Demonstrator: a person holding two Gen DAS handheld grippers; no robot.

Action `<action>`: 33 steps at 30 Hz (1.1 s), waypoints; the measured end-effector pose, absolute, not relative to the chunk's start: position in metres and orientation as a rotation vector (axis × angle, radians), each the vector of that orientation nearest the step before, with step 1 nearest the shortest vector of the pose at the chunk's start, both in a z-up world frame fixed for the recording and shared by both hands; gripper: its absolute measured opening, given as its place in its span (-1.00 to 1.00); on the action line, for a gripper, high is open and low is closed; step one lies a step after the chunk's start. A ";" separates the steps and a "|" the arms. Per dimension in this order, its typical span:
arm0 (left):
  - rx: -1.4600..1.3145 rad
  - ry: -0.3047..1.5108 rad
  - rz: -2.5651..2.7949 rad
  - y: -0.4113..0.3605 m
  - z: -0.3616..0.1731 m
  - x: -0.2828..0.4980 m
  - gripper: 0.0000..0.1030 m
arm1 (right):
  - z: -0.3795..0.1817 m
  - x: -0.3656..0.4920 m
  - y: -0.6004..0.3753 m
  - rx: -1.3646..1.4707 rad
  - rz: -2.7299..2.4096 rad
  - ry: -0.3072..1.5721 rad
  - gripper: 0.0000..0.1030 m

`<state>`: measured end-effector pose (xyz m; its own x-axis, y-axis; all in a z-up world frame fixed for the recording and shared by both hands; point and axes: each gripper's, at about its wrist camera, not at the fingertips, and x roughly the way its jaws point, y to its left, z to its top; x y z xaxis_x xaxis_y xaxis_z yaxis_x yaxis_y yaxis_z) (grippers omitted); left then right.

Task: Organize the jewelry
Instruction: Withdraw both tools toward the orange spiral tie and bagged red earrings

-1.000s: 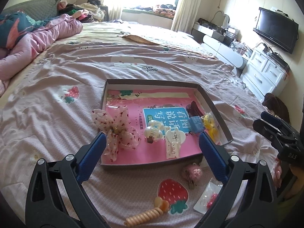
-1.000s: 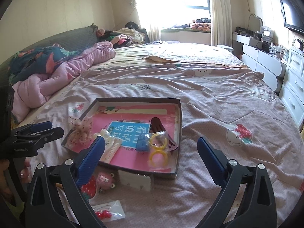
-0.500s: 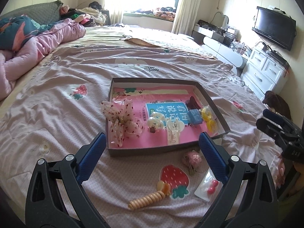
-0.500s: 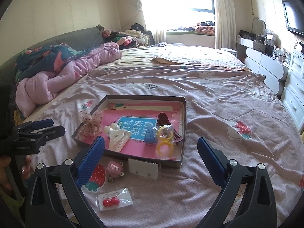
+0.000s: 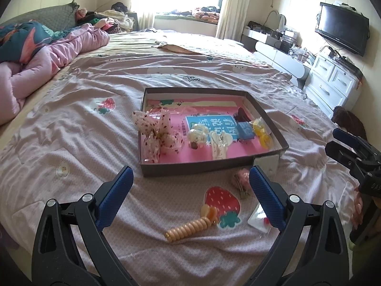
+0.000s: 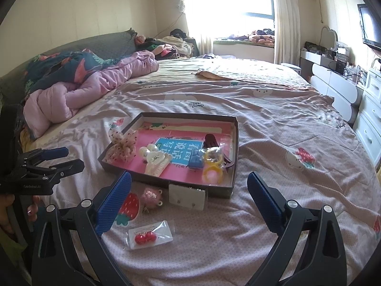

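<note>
Jewelry tray (image 5: 214, 166) on bed, L claw (image 5: 190, 186) & R claw (image 6: 189, 190) spread wide, hovering level, nothing held

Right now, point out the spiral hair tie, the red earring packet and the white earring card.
spiral hair tie (image 5: 188, 228), left wrist view, middle of the coil.
red earring packet (image 6: 150, 234), right wrist view, centre of the clear bag.
white earring card (image 6: 187, 196), right wrist view, centre of the card face.

The left gripper (image 5: 189, 191) hangs wide apart above the bed (image 5: 71, 143); a coiled hair tie (image 5: 188, 227) lies between its fingers; beyond sits the tray (image 5: 209, 166) holding a spotted bow (image 5: 157, 133).
</note>
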<state>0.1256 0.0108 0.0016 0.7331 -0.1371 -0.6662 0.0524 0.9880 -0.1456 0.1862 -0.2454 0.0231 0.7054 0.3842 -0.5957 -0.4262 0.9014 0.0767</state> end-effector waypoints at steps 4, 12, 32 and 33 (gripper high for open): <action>-0.111 0.744 -0.102 0.011 -0.001 0.119 0.73 | 0.021 0.180 -0.245 -0.070 0.464 0.653 0.85; -0.099 0.760 -0.102 0.013 -0.011 0.107 0.73 | 0.015 0.169 -0.240 -0.076 0.488 0.665 0.85; -0.059 0.828 -0.106 0.022 -0.031 0.093 0.73 | -0.019 0.155 -0.218 -0.137 0.558 0.734 0.85; -0.060 0.835 -0.104 0.022 -0.033 0.093 0.73 | -0.022 0.155 -0.216 -0.141 0.563 0.739 0.85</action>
<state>0.0931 0.0225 -0.0329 0.6666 -0.1155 -0.7364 0.0681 0.9932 -0.0941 0.1549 -0.2161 -0.0220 0.5994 0.4352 -0.6718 -0.5320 0.8437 0.0718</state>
